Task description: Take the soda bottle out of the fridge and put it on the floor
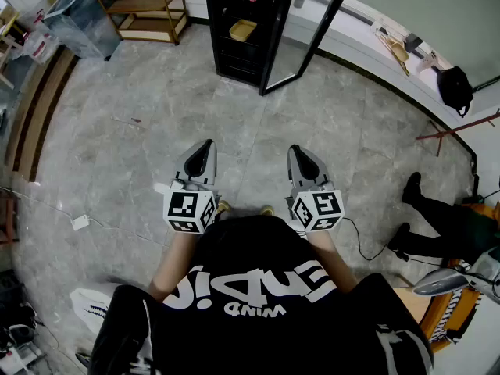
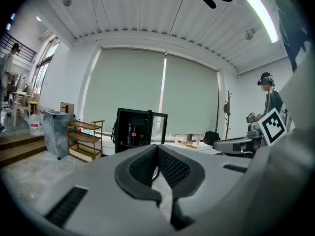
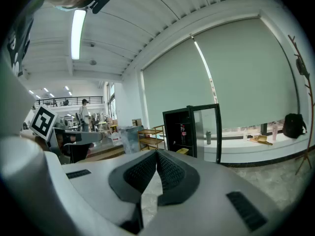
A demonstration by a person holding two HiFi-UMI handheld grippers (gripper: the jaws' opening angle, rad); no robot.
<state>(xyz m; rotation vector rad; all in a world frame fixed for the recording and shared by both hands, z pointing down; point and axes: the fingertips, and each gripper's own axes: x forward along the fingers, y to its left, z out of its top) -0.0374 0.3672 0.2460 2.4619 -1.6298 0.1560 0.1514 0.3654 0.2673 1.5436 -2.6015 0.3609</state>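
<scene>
both closed, left claw (image 2: 157, 147), right claw (image 3: 156, 153), soda bottle (image 3: 182, 130) in fridge (image 3: 168, 134) ahead

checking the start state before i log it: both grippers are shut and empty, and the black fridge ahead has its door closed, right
Not quite: the door of the black fridge ahead stands open, as the head view shows. The rest holds: the left gripper and right gripper are both shut and empty.
</scene>
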